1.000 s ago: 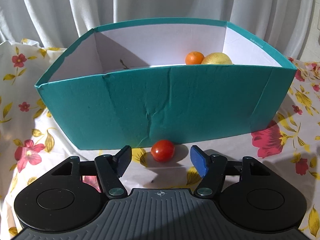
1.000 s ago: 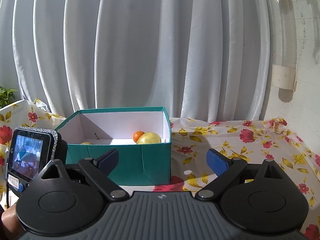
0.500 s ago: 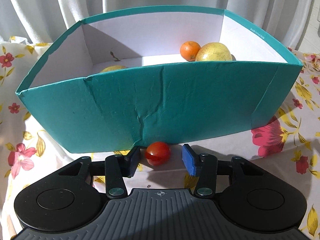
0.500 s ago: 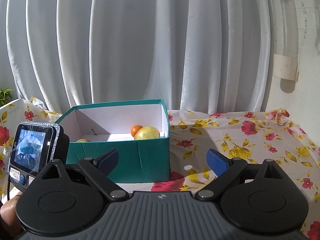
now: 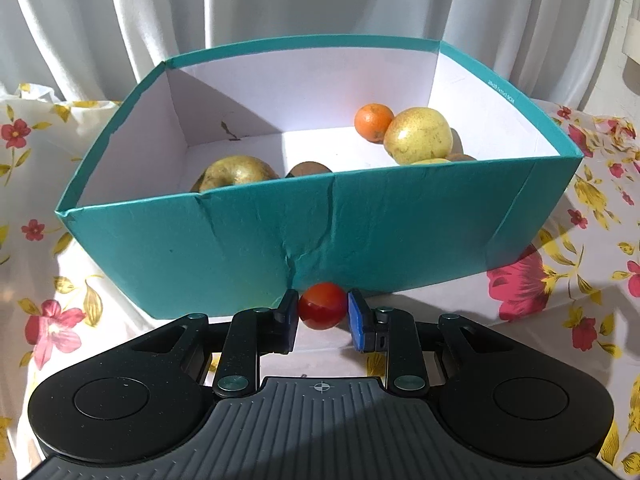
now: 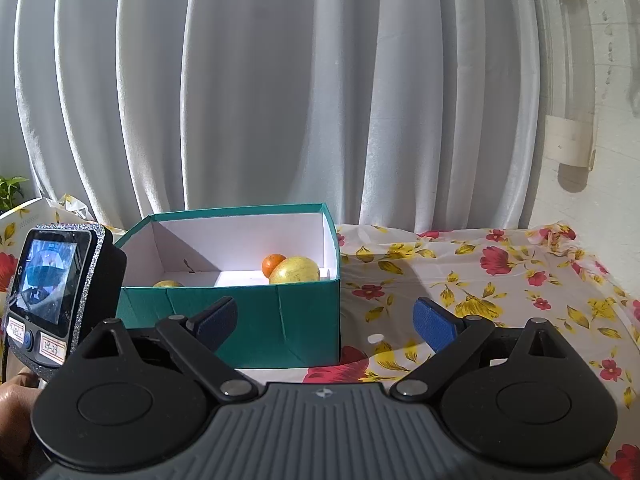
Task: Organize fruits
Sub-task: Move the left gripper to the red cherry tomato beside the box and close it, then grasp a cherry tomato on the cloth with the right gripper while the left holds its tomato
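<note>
At the lower centre of the left wrist view, the left hand-held gripper (image 5: 323,312) is clamped on a small red tomato (image 5: 322,306), its two blue pads pressing the fruit from either side. The tomato sits just in front of the creased near wall of a teal box (image 5: 360,236), low against the worktop (image 5: 120,312), which is covered by a white cloth with red and yellow flowers. Inside the white-lined box, an orange (image 5: 374,122) lies at the upper right touching a yellow pear-like fruit (image 5: 418,140); a greenish-yellow fruit (image 5: 236,172) and a brown one (image 5: 310,169) show over the near wall at centre left. White curtains (image 5: 280,4) fill the top of the frame.

From the right wrist view, the right hand-held gripper (image 6: 326,320) has its pads wide apart with nothing between them, hanging in the lower middle of the frame, with the box at centre left beyond it. A small screen device (image 6: 52,300) stands at the lower left edge, and part of a hand (image 6: 14,408) shows below it. A clear tube (image 6: 568,64) hangs on the wall at upper right.
</note>
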### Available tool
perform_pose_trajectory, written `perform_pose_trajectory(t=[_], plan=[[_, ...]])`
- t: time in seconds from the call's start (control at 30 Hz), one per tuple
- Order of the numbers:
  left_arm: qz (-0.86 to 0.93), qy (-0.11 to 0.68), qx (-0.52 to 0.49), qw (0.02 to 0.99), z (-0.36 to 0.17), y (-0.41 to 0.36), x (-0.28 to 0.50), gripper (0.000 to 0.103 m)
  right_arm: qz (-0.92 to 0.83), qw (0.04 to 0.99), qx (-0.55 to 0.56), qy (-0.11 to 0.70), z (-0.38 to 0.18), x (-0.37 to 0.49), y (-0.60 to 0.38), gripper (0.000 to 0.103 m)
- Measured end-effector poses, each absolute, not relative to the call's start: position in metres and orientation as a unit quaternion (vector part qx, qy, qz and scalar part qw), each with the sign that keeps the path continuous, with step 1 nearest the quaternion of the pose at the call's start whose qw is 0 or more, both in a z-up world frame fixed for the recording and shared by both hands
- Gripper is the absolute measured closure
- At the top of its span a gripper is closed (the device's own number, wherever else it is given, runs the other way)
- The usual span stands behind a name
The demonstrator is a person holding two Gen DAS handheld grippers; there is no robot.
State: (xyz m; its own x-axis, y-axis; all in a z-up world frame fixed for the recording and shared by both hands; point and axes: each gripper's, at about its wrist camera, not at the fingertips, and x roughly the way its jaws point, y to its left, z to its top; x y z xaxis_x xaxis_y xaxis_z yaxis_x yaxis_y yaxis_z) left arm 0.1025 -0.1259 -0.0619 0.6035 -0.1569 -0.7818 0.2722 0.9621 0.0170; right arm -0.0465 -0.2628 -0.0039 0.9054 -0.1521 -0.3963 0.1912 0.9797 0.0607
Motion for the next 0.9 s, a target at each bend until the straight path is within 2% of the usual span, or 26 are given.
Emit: perform_pose_trajectory(t=[0.4, 0.63, 0.73, 0.8, 0.9], plan=[[-0.11, 0.403, 0.058, 0.907, -0.029, -0.102, 0.08, 0.074, -0.094, 0.973, 0.043, 0.208, -0.01, -0.055, -0.259, 0.008], [-0.104, 0.375, 0.043, 0.92, 0.002, -0.079, 0.058, 0.074, -0.091, 0.966, 0.021, 0.241, -0.039, -0.057, -0.249, 0.008], [-0.099, 0.363, 0.039, 0.926, 0.012, -0.07, 0.049, 0.074, -0.074, 0.96, 0.017, 0.269, -0.056, -0.056, -0.243, 0.017], [-0.097, 0.362, 0.039, 0.926, 0.015, -0.065, 0.046, 0.074, -0.062, 0.956, 0.012, 0.286, -0.065, -0.055, -0.238, 0.033], [-0.096, 0.365, 0.038, 0.925, 0.016, -0.061, 0.044, 0.074, -0.051, 0.95, 0.004, 0.307, -0.077, -0.054, -0.232, 0.044]])
